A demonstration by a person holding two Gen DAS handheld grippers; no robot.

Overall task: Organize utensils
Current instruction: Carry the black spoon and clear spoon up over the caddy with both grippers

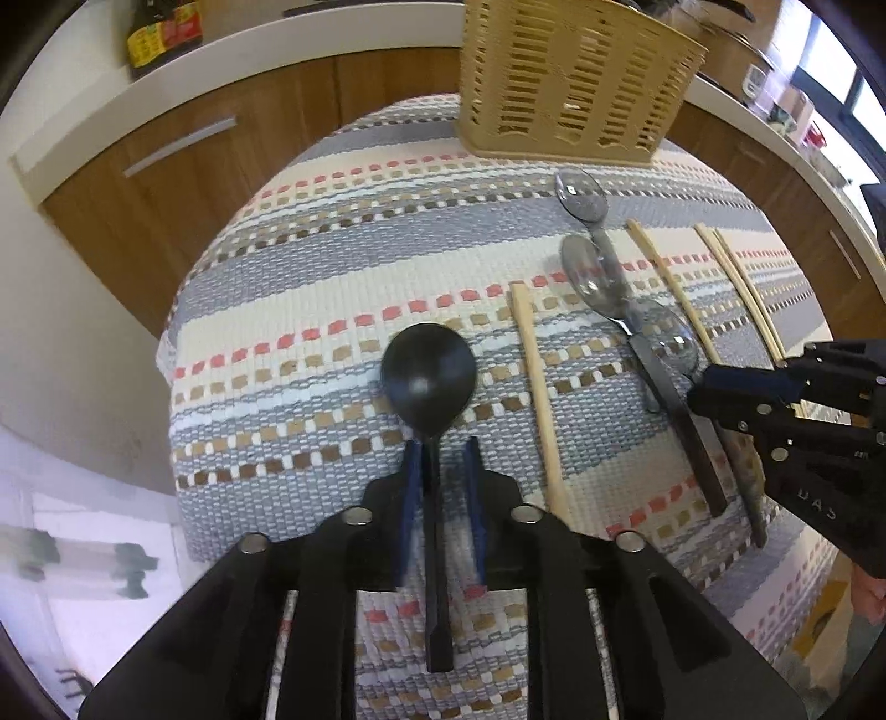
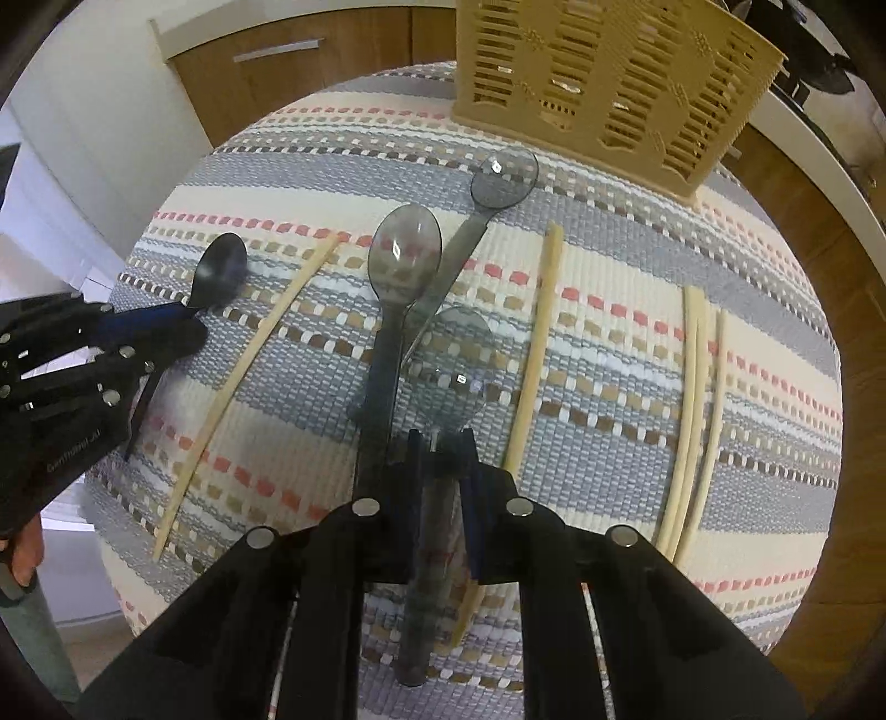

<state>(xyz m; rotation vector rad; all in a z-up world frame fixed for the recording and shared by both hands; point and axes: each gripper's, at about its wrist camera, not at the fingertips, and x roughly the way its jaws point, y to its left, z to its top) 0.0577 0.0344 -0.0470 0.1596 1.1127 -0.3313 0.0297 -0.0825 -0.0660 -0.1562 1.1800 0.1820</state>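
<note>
My left gripper [image 1: 441, 465] is closed around the handle of a black spoon [image 1: 429, 376]; the spoon also shows in the right wrist view [image 2: 219, 271]. My right gripper [image 2: 442, 448] is closed around the handle of a clear grey spoon [image 2: 454, 365], low over the striped woven mat [image 2: 609, 343]. Two more translucent grey spoons [image 2: 404, 260] [image 2: 504, 177] lie on the mat, handles crossing. Several cream chopsticks [image 2: 537, 343] [image 2: 692, 410] [image 2: 260, 354] lie on the mat. A tan slatted utensil basket [image 2: 609, 83] stands at the mat's far edge; it also shows in the left wrist view [image 1: 570, 77].
Wooden cabinet fronts [image 1: 183, 183] with metal handles stand behind the mat. A white counter holds a dark sauce bottle [image 1: 160, 33] at the far left and small jars at the far right. The mat's left edge drops to a pale floor.
</note>
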